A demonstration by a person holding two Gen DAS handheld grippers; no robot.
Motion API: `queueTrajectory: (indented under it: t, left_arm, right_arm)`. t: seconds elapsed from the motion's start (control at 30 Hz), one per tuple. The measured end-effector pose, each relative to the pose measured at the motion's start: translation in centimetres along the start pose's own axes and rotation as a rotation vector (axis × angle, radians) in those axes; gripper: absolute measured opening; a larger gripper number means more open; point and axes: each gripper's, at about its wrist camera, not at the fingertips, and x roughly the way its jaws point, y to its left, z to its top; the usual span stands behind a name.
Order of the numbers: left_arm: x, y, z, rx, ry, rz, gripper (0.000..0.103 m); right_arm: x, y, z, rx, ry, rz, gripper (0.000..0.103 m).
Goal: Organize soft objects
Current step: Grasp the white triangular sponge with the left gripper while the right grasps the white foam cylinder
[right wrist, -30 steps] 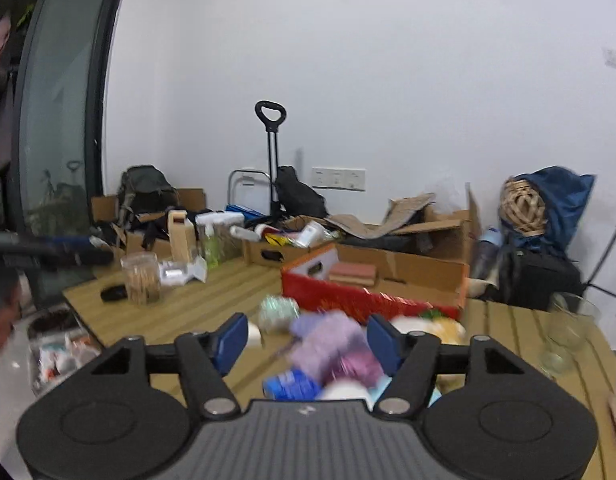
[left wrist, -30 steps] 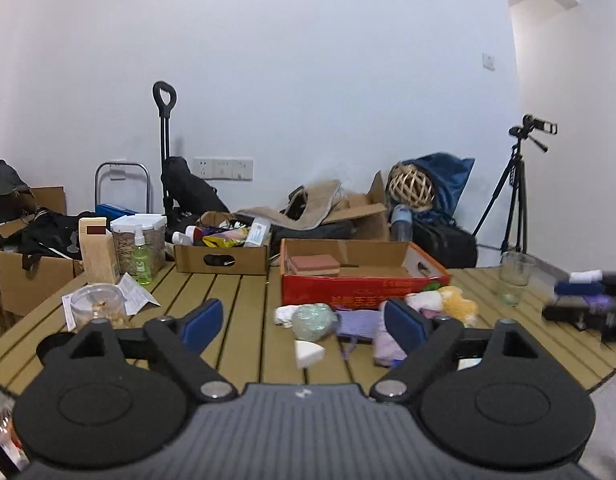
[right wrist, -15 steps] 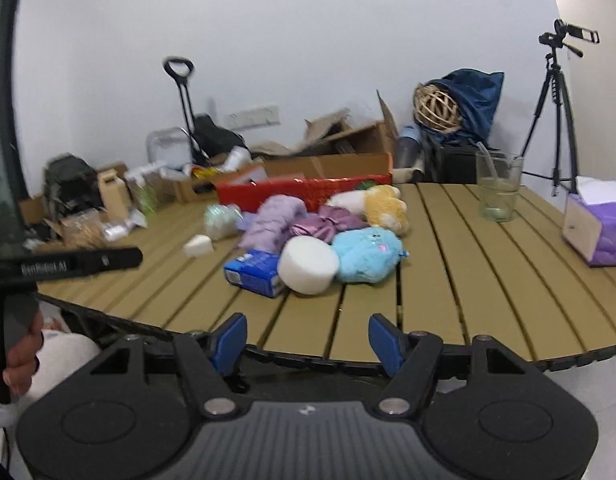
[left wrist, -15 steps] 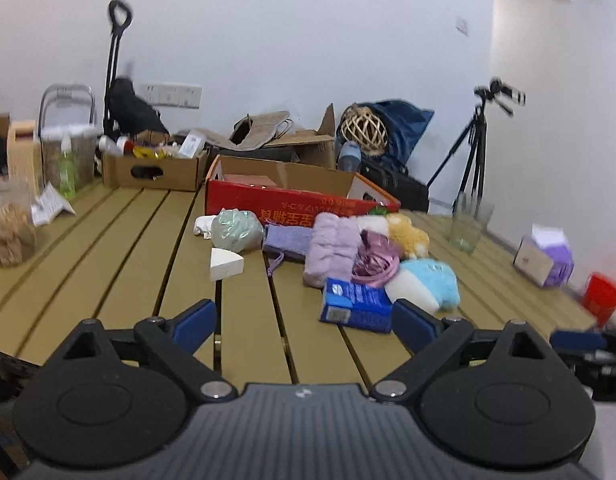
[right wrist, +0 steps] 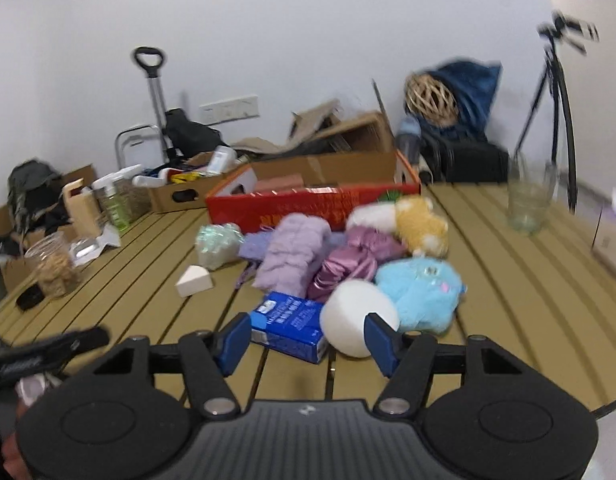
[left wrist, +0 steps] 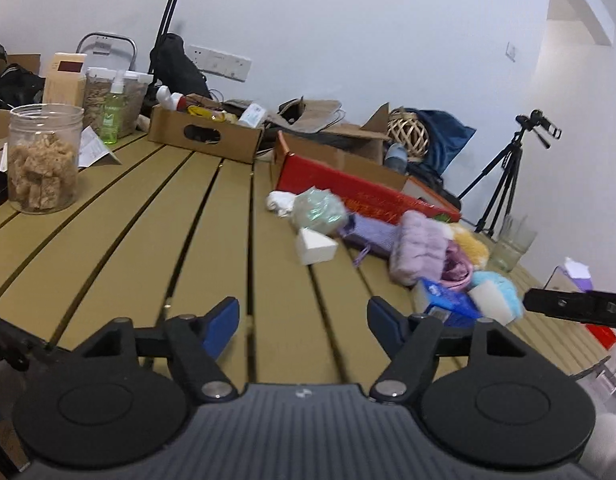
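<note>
A pile of soft things lies on the slatted wooden table (right wrist: 503, 280): a blue plush (right wrist: 421, 290), a white round sponge (right wrist: 357, 316), a blue tissue pack (right wrist: 288, 326), a lilac fluffy cloth (right wrist: 294, 254), a pink satin cloth (right wrist: 347, 262), a yellow plush (right wrist: 421, 224), a green mesh ball (right wrist: 216, 242) and a white wedge sponge (right wrist: 194, 281). A red cardboard box (right wrist: 308, 200) stands behind them. My right gripper (right wrist: 308, 338) is open and empty, just in front of the tissue pack. My left gripper (left wrist: 304, 322) is open and empty over bare table, left of the pile (left wrist: 417, 246).
A jar of snacks (left wrist: 42, 164) and a brown cardboard box of items (left wrist: 206, 134) stand at the left back. A drinking glass (right wrist: 527, 200) stands at the right. A tissue box (right wrist: 611, 240) sits at the right edge. A tripod (left wrist: 507, 172) stands beyond the table.
Both grippers have swung and come in lower over the table. The right one has closed in on the pile from the front edge. The left one has tilted and shifted left.
</note>
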Motion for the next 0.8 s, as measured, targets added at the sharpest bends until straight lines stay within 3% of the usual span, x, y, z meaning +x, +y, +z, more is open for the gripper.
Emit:
queueTrajectory:
  t: [0.17, 0.3, 0.43, 0.47, 0.6, 0.7, 0.8]
  left_arm:
    - [2.5, -0.5, 1.8, 0.049, 0.018, 0.029, 0.072]
    - [6.2, -2.1, 3.9, 0.147, 0.055, 0.01, 0.073]
    - [11.8, -3.4, 6.2, 0.174, 0.147, 0.025, 0.071]
    - [12.9, -3.5, 6.4, 0.169, 0.168, 0.024, 0.068]
    - [16.3, -3.5, 6.1, 0.17, 0.233, 0.055, 0.033]
    - [15.2, -4.3, 5.6, 0.225, 0.222, 0.029, 0.03]
    - [13.0, -5.2, 5.4, 0.254, 0.182, 0.015, 0.03]
  right_arm:
    - [3.7, -2.7, -0.6, 0.11, 0.015, -0.019, 0.061]
    - [5.8, -5.5, -0.5, 0.233, 0.029, 0.046, 0.061]
    - [7.7, -7.1, 0.6, 0.236, 0.035, 0.102, 0.055]
    - [8.2, -7.4, 0.9, 0.224, 0.037, 0.125, 0.054]
    - [9.1, -8.2, 0.9, 0.211, 0.037, 0.182, 0.049]
    - [7.8, -8.7, 0.4, 0.227, 0.035, 0.194, 0.048]
    - [5.5, -8.6, 0.4, 0.193, -0.021, 0.201, 0.048]
